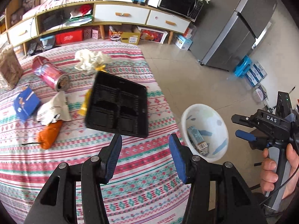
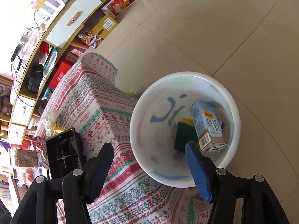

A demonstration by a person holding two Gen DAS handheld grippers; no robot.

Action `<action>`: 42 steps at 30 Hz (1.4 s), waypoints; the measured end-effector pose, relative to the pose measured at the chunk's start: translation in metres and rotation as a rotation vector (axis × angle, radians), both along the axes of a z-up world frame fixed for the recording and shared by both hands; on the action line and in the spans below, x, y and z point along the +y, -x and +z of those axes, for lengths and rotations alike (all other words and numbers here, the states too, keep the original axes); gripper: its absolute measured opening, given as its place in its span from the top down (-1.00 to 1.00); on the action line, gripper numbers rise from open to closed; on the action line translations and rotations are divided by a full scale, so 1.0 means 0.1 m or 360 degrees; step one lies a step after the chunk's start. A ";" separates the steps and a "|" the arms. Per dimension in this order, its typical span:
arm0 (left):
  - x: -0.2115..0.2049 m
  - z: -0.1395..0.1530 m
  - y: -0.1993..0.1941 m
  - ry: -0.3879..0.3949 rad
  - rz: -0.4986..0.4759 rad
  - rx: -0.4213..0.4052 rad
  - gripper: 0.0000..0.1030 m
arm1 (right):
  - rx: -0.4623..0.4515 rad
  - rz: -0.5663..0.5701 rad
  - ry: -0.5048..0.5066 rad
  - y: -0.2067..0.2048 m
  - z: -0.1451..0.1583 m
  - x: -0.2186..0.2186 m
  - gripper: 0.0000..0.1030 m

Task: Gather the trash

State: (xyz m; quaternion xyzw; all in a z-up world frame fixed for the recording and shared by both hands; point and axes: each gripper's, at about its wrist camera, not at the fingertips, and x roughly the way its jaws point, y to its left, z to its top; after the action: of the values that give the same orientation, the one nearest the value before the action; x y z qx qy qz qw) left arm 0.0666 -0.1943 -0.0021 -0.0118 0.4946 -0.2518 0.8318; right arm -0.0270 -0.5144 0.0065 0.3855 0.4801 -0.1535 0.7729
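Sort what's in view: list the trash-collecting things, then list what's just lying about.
Job:
white basin on the floor
milk carton and green sponge inside it
black plastic tray
red can
crumpled tissue
orange wrapper
blue packet

Lying about:
microwave
fridge
drawer cabinet
yellow cardboard box

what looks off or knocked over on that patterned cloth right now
The black plastic tray stands out: it sits tilted on edge, propped over yellow wrappers rather than lying flat. Beside it a red can lies tipped on its side, open end showing.
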 end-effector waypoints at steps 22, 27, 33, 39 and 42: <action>2.16 -0.48 -1.12 0.0119 0.0783 0.0344 -0.07 | 0.0037 0.0815 0.0253 -0.77 -0.20 1.87 -0.46; 2.14 -0.59 -1.32 0.0207 0.0835 0.0377 -0.07 | 0.0016 0.0991 0.0180 -0.93 -0.33 2.42 -0.46; 2.04 -0.83 -1.51 0.0164 0.0861 0.0420 -0.07 | -0.0027 0.1037 0.0057 -1.11 -0.43 2.84 -0.46; 2.00 -0.92 -1.63 0.0226 0.0873 0.0396 -0.06 | -0.0004 0.0965 -0.0059 -1.30 -0.59 3.00 -0.46; 1.94 -0.94 -1.67 0.0172 0.0870 0.0375 0.52 | 0.0021 0.0943 -0.0008 -1.44 -0.66 3.09 -0.46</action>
State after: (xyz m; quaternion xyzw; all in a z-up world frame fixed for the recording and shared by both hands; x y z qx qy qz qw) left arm 0.2333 -0.0002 -0.0960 -0.2179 0.5521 -0.0413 0.8037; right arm 0.1169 -0.2056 -0.0595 0.2294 0.5772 0.0776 0.7799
